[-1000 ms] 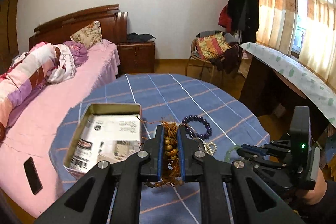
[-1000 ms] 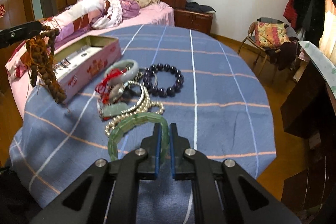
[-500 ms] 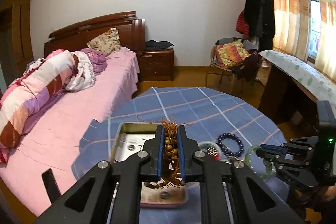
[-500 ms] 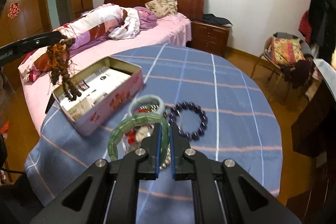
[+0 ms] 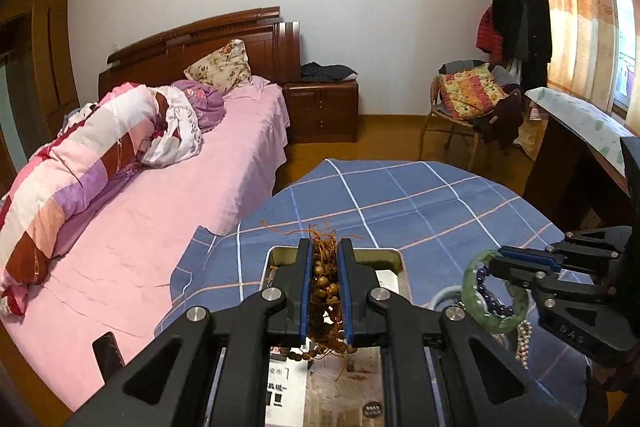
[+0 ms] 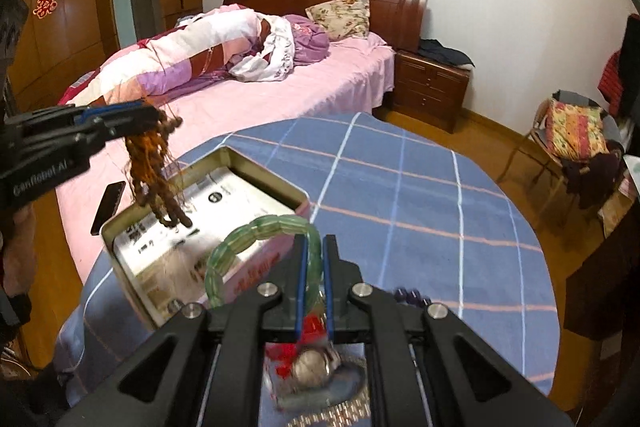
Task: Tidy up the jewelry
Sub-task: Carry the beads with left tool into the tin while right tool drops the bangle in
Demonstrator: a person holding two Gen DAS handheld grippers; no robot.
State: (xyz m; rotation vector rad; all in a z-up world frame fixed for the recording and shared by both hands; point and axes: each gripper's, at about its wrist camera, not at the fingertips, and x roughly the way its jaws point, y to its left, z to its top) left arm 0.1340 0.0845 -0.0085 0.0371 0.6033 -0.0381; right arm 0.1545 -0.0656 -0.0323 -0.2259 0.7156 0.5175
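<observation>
Right wrist: green bracelet (image 6: 256, 239) between closed jaws.

Open tin (image 6: 132, 259) lies clear from above; blue tablecloth (image 6: 420, 195) beyond is bare

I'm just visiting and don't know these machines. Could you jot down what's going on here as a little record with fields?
Setting: bedroom, round table with blue checked cloth
Left tool: shut on a brown bead string, hanging over the open tin box
Right tool: shut on a green bangle, held above the table beside the box
Still on the table: dark purple bead bracelet, pearl strand, watch, red-threaded piece
On the bed: black phone
</observation>
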